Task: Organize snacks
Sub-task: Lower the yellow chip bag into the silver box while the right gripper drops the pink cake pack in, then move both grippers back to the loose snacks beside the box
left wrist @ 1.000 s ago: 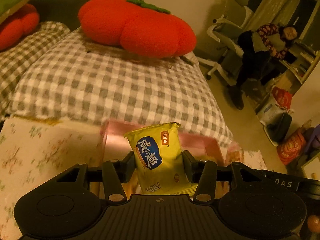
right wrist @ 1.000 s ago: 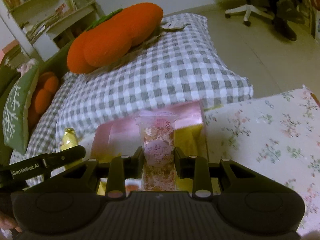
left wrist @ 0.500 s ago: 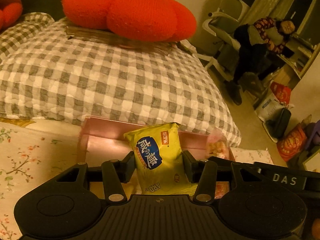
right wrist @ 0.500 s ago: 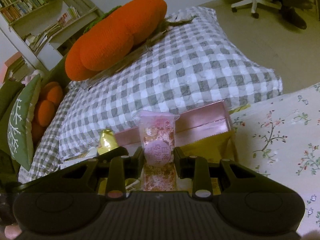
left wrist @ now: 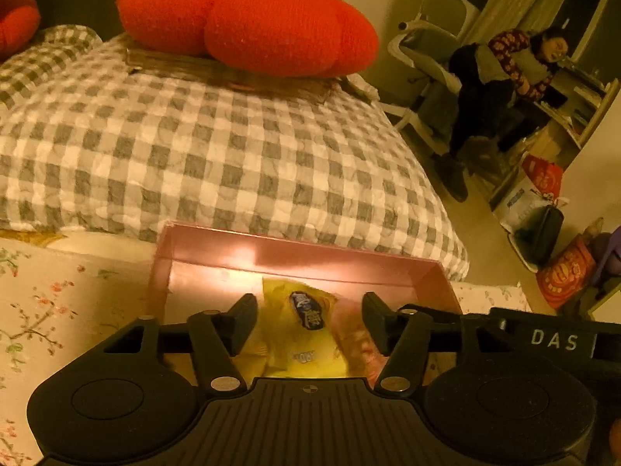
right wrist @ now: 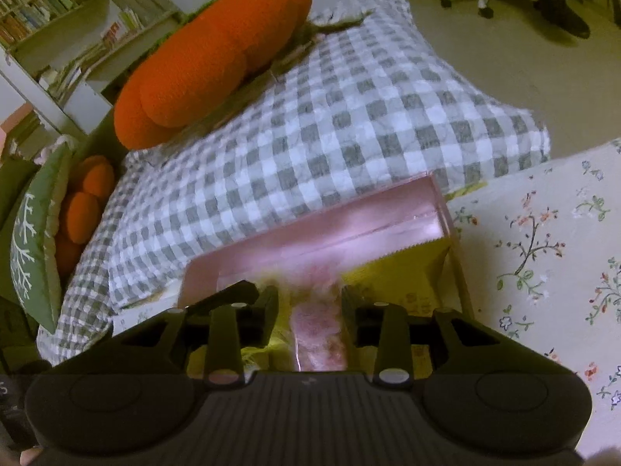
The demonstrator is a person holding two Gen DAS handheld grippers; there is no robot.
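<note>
A pink open box (left wrist: pixel 295 250) (right wrist: pixel 330 229) rests on the flowered cloth against the checked bedding. My left gripper (left wrist: pixel 308 320) hovers over the box with its jaws opening; the yellow snack packet (left wrist: pixel 306 330) has dropped between them into the box, and neither pad touches it. My right gripper (right wrist: pixel 308 310) is opening too; the pink snack packet (right wrist: pixel 320 334) lies blurred between its fingers, free of the pads, beside a yellow bag (right wrist: pixel 399 275) in the box. The pink packet (left wrist: pixel 357 341) also shows next to the yellow one in the left wrist view.
A grey checked quilt (left wrist: pixel 217 155) with a big orange plush cushion (left wrist: pixel 248 19) lies right behind the box. Flowered cloth (right wrist: pixel 543 256) spreads to the right. A person (left wrist: pixel 500 77) sits in a chair at far right, with bags on the floor. Bookshelves (right wrist: pixel 58 19) stand far left.
Both grippers sank toward the pink box, then opened. The yellow packet fell from the left jaws and the pink packet from the right jaws into the box.
</note>
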